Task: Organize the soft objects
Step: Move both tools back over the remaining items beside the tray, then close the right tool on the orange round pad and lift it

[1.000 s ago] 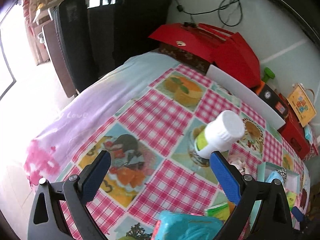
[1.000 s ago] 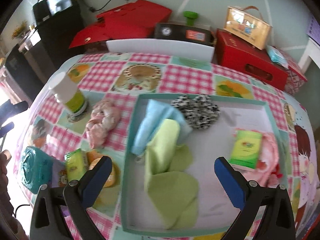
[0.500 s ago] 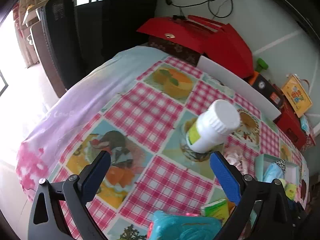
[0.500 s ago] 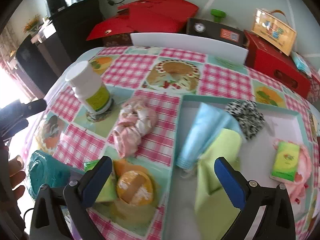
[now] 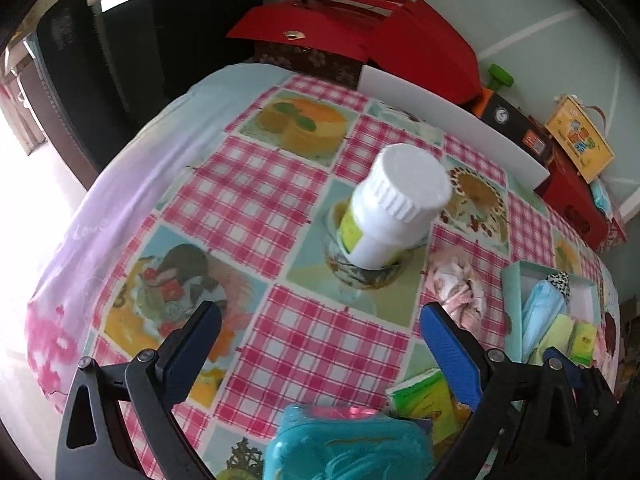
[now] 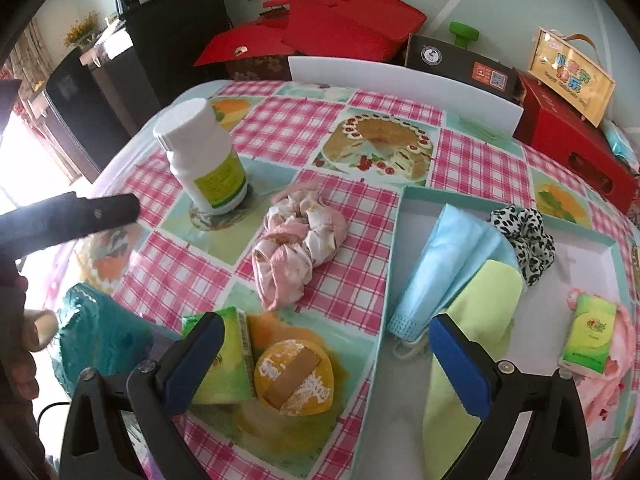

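- Presently hovering above the near edge of the checked pink tablecloth (image 6: 280,128): right gripper (image 6: 324,356), tongs released and wide, nothing between the blue pads.
- Likewise released and empty: left gripper (image 5: 316,344), low over the table's left side, facing the white plastic bottle with a ribbed cap (image 5: 394,208).
- Already inside the shallow teal-rimmed tray (image 6: 394,240) on the table's right side: pale blue folded face mask (image 6: 444,264), yellow-green cloth (image 6: 476,320), leopard-print scrunchie (image 6: 524,236), green tissue packet (image 6: 588,332) on something pink at the tray's right edge.
- Not yet sorted, lying on the tablecloth just left of the tray's left wall: crumpled pink fabric scrunchie (image 6: 296,244), apart from the bottle, clear of the tray.
- Near the front edge, close under the right gripper: second green tissue packet (image 6: 224,356) touching a round yellow tape-sealed tub (image 6: 294,380); teal crinkled bag (image 6: 100,336) at the front-left corner.
- Probably next: pink scrunchie into the tray.
- Best approached from straight above, pads astride the thickest bunch of folds, closing gently until the fabric bunches rather than slips.
- Worth lifting high enough to clear the tray wall, then releasing over the bare white floor toward the tray's near side.
- Worth keeping away from the upright bottle, likely tippy if knocked.
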`<state>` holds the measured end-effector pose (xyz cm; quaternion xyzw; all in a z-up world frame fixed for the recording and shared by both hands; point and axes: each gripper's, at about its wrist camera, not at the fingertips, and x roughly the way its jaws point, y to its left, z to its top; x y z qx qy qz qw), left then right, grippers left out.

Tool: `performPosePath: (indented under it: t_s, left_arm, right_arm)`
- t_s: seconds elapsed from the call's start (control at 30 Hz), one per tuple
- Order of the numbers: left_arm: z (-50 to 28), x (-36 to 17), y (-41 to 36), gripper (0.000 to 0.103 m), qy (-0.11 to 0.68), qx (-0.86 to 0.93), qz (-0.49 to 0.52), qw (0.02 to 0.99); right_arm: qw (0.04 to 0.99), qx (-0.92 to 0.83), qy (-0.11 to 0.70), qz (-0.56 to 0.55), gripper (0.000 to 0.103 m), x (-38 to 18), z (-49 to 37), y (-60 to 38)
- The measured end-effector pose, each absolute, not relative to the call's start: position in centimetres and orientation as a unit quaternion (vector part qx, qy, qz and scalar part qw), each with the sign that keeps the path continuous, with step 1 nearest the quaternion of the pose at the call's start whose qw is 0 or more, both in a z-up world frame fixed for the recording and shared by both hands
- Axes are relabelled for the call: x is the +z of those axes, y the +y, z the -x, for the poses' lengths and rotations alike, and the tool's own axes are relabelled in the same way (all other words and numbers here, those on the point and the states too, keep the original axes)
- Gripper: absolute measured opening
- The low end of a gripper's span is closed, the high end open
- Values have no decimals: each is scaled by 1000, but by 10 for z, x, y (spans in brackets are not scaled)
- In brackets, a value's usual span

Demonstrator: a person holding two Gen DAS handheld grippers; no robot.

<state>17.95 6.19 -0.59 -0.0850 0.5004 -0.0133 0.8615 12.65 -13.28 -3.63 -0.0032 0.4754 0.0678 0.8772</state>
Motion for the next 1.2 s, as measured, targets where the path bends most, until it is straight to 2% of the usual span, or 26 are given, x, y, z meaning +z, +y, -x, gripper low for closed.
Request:
performPosePath:
  t_s: [0.07,0.37,0.57,0.63,0.77,1.2]
  left_arm:
    - [-182,-8,57,99,506,-17,81,858]
    - [-191,-15,51,99,519,-32,90,849]
    - [-189,-16,61,99,521,-26,108,846]
    - [-188,-15,64,99,520,-22,108,847]
    - [-188,-12,63,99,517,-33,113,848]
    - [-188,-13,65,99,520,-37,120,845]
  right_arm:
    - [879,73,471,4,103,-36,-127,-131]
    - [881,81,465,26,86,-35,-133,-121]
    - [869,100,482,41,81,-42,-123,-113]
    - [865,107,487,51,77,-44,-117,-111]
    - [855,114,501,72,63,-51,-109,-107]
    - [838,122,519,114,58,-61,-100,-108]
